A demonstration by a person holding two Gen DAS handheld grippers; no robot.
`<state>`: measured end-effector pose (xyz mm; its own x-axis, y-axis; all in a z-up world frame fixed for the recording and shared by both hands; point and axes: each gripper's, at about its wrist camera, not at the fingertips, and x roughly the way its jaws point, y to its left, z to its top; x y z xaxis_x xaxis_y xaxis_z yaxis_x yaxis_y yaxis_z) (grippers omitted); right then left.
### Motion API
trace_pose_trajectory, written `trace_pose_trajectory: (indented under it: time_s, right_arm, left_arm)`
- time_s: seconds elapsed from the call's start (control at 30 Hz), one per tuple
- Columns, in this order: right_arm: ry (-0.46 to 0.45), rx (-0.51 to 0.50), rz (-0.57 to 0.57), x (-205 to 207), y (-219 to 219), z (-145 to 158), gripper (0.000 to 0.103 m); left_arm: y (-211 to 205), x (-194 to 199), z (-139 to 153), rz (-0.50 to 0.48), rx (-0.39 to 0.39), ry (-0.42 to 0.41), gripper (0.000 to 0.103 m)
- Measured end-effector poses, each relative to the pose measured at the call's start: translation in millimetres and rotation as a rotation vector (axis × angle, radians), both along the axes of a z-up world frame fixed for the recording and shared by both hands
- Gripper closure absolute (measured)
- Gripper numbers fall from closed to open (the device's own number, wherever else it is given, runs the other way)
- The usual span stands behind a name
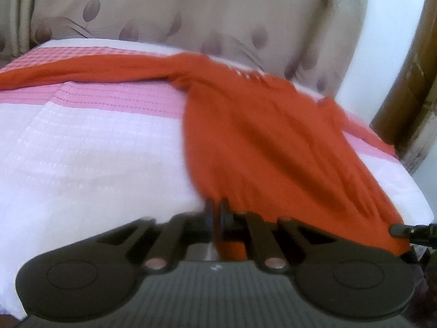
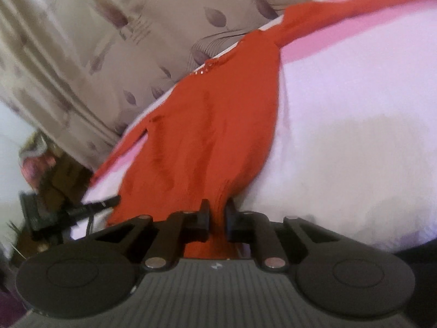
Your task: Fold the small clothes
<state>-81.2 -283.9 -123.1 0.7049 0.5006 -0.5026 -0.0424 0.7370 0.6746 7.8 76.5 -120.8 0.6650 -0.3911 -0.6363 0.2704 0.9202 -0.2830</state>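
Note:
An orange long-sleeved top lies spread on a surface covered with a white and pink cloth. Its neckline faces the far edge and one sleeve stretches to the left. My left gripper is shut on the near hem at the garment's left corner, and fabric bunches between its jaws. In the right wrist view my right gripper is shut on the hem of the orange top, with fabric pinched between its pads. Each view shows the other gripper at the hem: the right gripper and the left gripper.
A beige curtain with a leaf pattern hangs close behind the far edge. A brown wooden frame stands at the right. Dark clutter sits beyond the cloth's corner in the right wrist view. Bare white cloth lies beside the garment.

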Motion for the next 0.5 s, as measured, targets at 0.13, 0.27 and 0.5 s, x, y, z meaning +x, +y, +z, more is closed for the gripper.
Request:
trace_pose_trajectory:
  time_s: [0.13,0.27,0.5]
  right_arm:
    - [-0.009,0.065,-0.015,-7,-10,6,0.088]
    - [-0.017,0.13,-0.036,-24,-25,18,0.09]
    - [0.003,0.094,-0.044,-23,-33,11,0.086]
  left_arm:
    - [-1,-17,7,0.011,-0.03,0.014,0.1]
    - [3,-51,17,0.019,-0.04,0.01,0.1]
    - [4,-65,16,0.077,0.13,-0.06,0.098]
